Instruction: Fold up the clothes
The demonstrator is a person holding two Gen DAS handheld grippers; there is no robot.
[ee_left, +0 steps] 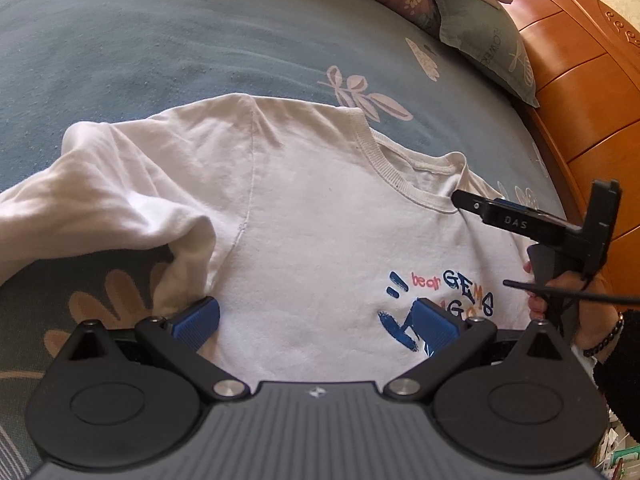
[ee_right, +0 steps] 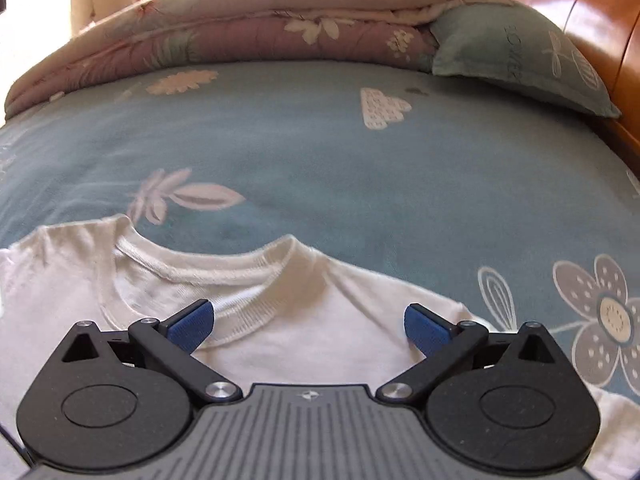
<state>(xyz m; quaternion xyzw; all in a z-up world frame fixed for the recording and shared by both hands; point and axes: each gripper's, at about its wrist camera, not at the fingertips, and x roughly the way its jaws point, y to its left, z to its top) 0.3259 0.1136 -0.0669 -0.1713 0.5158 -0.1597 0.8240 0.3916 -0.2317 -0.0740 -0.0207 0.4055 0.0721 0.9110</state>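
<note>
A white T-shirt lies face up on the blue flowered bedspread, with a blue and red print on its chest. Its sleeve is bunched up at the left. My left gripper is open over the shirt's body, one pad near the armpit and the other over the print, nothing between them. In the left wrist view my right gripper reaches in from the right, its tip at the collar. In the right wrist view the right gripper is open just above the collar and shoulder.
A folded quilt lies along the far side of the bed. A green pillow leans on the wooden headboard at the right. A person's hand with a bead bracelet holds the right gripper. Bare bedspread stretches beyond the shirt.
</note>
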